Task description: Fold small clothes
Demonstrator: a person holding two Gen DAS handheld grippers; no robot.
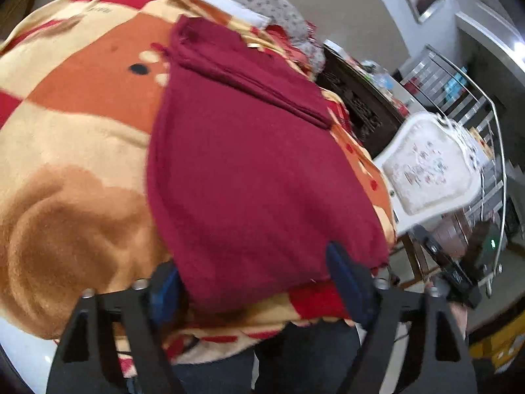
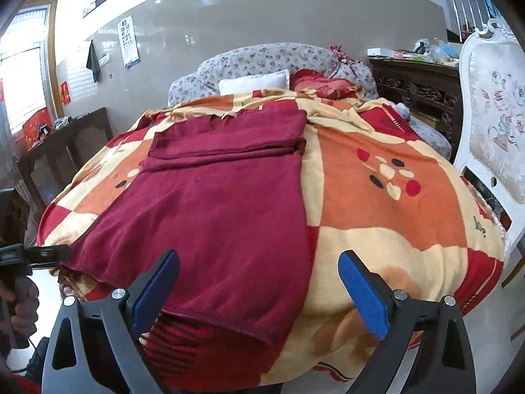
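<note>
We find little writing to read: an eye chart [image 2: 128, 41] hangs on the wall at the upper left of the right wrist view, its rows too small to make out, and a short dark scribble on the blanket [image 2: 393, 216] near the right edge stays illegible. The maroon sweater [image 2: 213, 203] lies flat across the blanket on the bed, filling the centre of both views, its far end folded over in a band at the upper middle. Our right tool [image 2: 259, 282] sits low at the bottom centre, its blue fingers spread wide, with the sweater's near hem lying between them. Our left tool [image 1: 256, 282] likewise stands spread at the bottom of its view, the hem between its fingers and not pinched. At the lower left edge of the right wrist view, a hand [image 2: 23, 298] grips the other tool's handle.
</note>
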